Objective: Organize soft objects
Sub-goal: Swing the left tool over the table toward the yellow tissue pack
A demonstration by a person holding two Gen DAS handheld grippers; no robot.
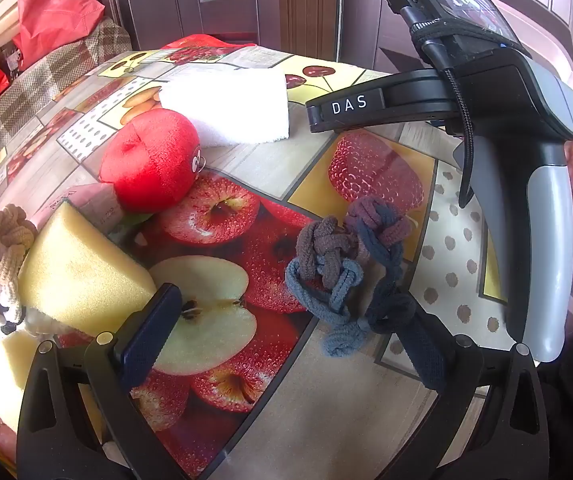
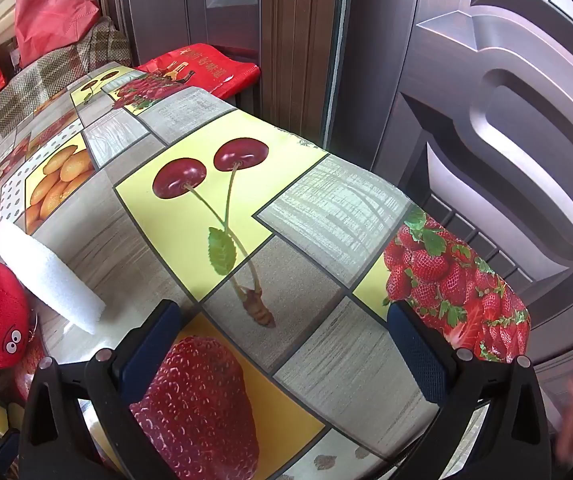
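left gripper (image 1: 286,328) jaws apart above glossy fruit-print tablecloth (image 1: 306,168), knotted terry rope toy (image 1: 350,264) beside its right pad; right gripper (image 2: 282,344) jaws apart, empty, near table edge; plush red apple (image 1: 152,158) touches white foam block (image 1: 230,108)

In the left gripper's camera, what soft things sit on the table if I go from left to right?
Beige rope knot → yellow sponge → red plush apple → white foam block → blue and brown braided bands.
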